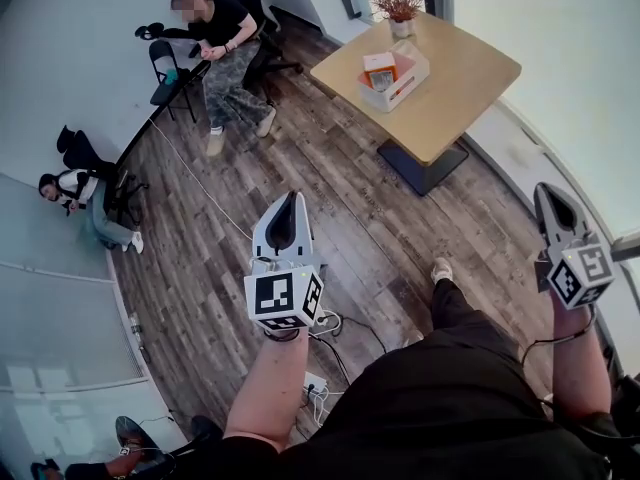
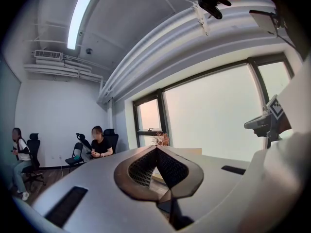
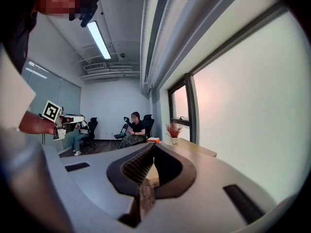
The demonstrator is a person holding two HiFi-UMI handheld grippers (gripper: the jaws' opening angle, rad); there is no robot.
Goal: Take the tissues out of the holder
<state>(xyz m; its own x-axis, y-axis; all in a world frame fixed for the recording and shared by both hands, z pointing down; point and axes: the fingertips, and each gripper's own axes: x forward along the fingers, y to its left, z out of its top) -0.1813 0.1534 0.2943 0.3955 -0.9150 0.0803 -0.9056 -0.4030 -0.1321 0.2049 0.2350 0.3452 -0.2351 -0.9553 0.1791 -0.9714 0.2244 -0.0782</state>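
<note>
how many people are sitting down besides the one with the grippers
2. One person sits far ahead, a second person off to the left. An arm at the bottom left edge may be a third's.

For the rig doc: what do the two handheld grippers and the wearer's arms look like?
The left gripper and right gripper: pale grey tapered shells, black ribbed pads, white cubes with black square markers. Thin dark cable at the right wrist; forearms unsleeved; black clothing.
</note>
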